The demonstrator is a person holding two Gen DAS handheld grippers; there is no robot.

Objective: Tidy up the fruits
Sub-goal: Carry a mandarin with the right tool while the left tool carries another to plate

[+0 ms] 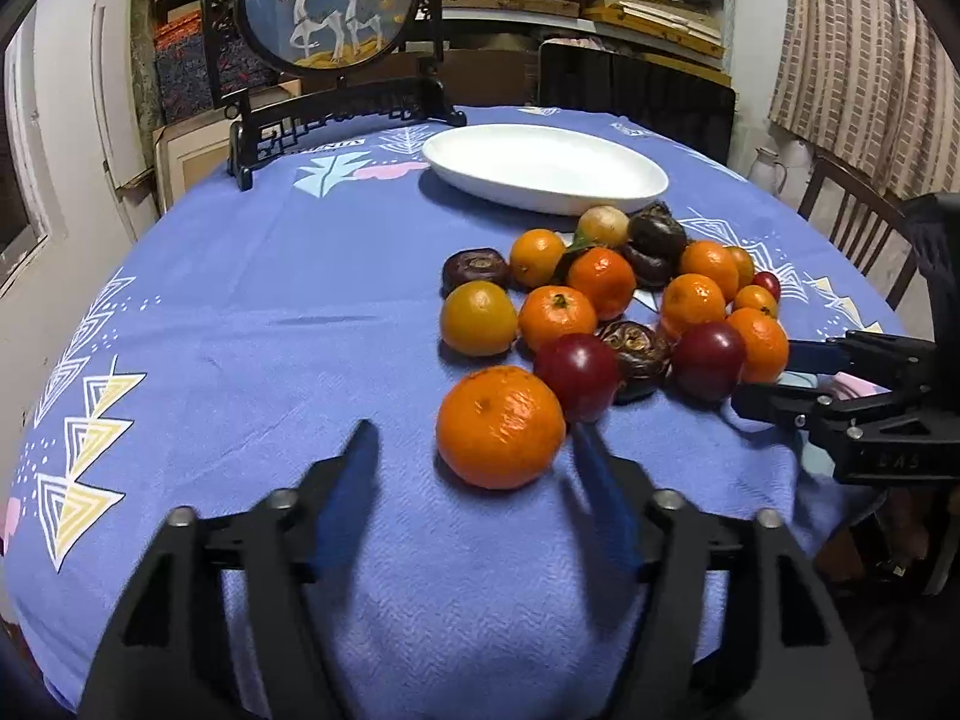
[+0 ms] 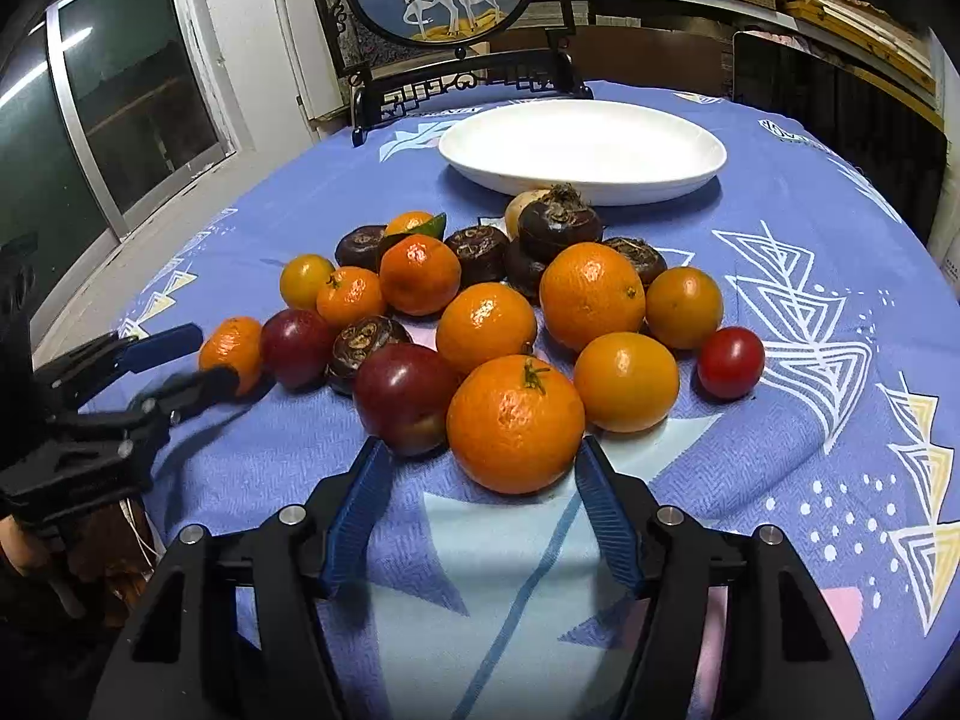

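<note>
A heap of tangerines, red plums and dark water chestnuts lies on the blue tablecloth (image 1: 240, 312), in front of an empty white oval plate (image 1: 540, 165) that also shows in the right wrist view (image 2: 579, 141). My left gripper (image 1: 474, 438) is open, its fingers on either side of the nearest tangerine (image 1: 500, 427), just short of it. My right gripper (image 2: 480, 456) is open around the front of a large tangerine (image 2: 515, 425), with a red plum (image 2: 403, 396) beside its left finger. The right gripper also shows in the left wrist view (image 1: 774, 381).
A black-framed round deer screen (image 1: 327, 6) stands at the table's back left. Shelves of wooden frames fill the back wall. A wooden chair (image 1: 852, 210) stands at the right. A small red tomato (image 2: 730, 361) lies at the heap's right edge.
</note>
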